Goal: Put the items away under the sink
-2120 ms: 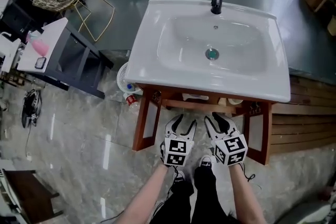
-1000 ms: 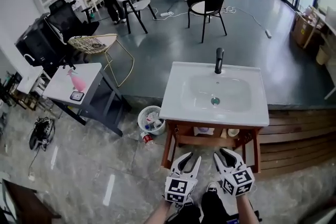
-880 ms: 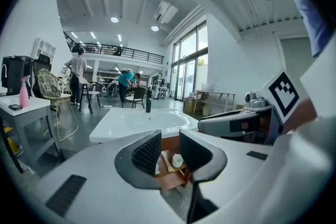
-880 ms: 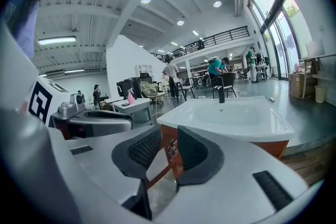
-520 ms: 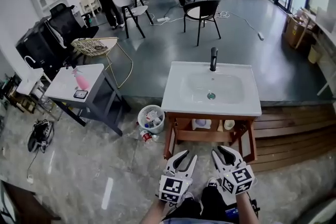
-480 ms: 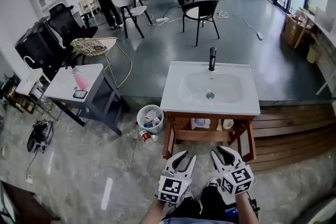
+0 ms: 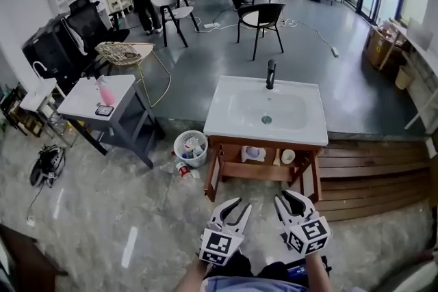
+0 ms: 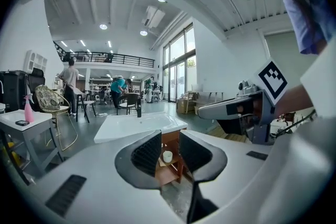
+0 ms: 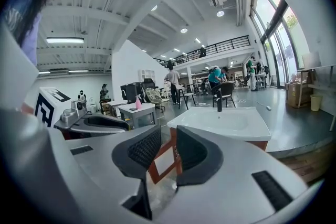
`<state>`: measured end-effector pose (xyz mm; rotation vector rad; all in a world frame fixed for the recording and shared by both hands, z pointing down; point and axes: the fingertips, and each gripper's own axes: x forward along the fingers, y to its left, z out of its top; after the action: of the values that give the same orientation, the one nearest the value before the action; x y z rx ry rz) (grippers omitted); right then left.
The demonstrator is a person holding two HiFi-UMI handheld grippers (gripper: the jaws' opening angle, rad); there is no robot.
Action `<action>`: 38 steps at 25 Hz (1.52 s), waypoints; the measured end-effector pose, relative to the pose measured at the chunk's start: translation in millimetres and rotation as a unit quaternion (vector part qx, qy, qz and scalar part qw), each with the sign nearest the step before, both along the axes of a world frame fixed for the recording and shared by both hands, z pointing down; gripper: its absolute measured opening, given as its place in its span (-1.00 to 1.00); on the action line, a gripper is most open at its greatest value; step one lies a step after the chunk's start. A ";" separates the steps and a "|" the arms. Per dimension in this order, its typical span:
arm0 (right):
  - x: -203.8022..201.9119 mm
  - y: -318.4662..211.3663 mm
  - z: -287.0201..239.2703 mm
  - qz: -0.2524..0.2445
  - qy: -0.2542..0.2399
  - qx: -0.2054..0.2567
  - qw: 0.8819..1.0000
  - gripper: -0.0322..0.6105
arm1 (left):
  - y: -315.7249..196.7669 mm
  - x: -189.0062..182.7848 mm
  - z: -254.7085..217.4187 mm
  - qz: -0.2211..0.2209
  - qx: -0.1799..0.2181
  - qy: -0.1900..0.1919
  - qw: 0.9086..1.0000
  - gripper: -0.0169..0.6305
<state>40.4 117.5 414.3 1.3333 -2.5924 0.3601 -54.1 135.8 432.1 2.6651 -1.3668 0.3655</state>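
Step in hand: judged to be an interval between items, with no object under carry. The left hand-held gripper [image 7: 239, 204] and the right hand-held gripper [image 7: 287, 196] are both held low in front of the person, side by side and well apart from the sink [image 7: 301, 126]. Each gripper's own view shows its pads standing a narrow gap apart with nothing between them; only the distant room shows through the gaps. Both are therefore empty. Task items: the open shelf of the wooden stand [image 7: 211, 171] under the sink already carries a white container [image 7: 252, 153] and a white cup [image 7: 288, 156], with a further small item between them that is too small to identify. Possible outstanding item: a pink spray bottle [image 7: 105, 91] stands upright on the table [image 7: 79, 104] to the left, well apart from the sink, with a small dark device [image 7: 104, 110] beside it. Whether the bottle belongs to the task cannot be confirmed. A white waste basket [image 7: 190, 147] stands just beside the stand's left leg. Next move, if the bottle is due: turn left toward the table, spread one set of jaws wider than the bottle's body, close on it upright, and carry it to free space on the shelf without striking the stand's front rail.
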 end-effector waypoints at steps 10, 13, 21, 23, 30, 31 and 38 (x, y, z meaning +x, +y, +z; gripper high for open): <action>46.9 70.7 -17.5 -0.037 0.000 -0.002 0.999 -0.58 | 51.7 32.8 -41.8 -0.042 0.023 0.023 0.999 -0.64; 56.2 93.0 -18.9 -0.051 0.001 0.001 0.999 -0.58 | 74.1 48.0 -47.5 -0.041 0.027 0.015 0.999 -0.64; 72.2 142.2 -28.9 -0.086 -0.005 0.022 0.996 -0.58 | 123.1 78.1 -49.5 -0.062 0.027 0.022 0.997 -0.66; 77.5 153.2 -33.6 -0.087 -0.008 0.027 0.996 -0.58 | 134.6 86.3 -50.6 -0.061 0.029 0.021 0.997 -0.67; 87.2 177.5 -34.6 -0.097 -0.009 0.038 0.995 -0.67 | 154.6 107.0 -52.3 -0.053 0.038 0.022 0.998 -0.72; 88.4 179.1 -36.3 -0.095 -0.008 0.040 0.995 -0.68 | 156.2 109.7 -53.6 -0.050 0.039 0.021 0.998 -0.72; 85.3 187.7 -35.5 -0.110 -0.007 0.045 0.993 -0.73 | 166.5 120.0 -52.2 -0.034 0.034 0.015 0.999 -0.74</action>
<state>125.7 305.3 378.8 1.0585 -2.7612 0.2196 65.9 302.3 379.8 2.6582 -1.4818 0.2768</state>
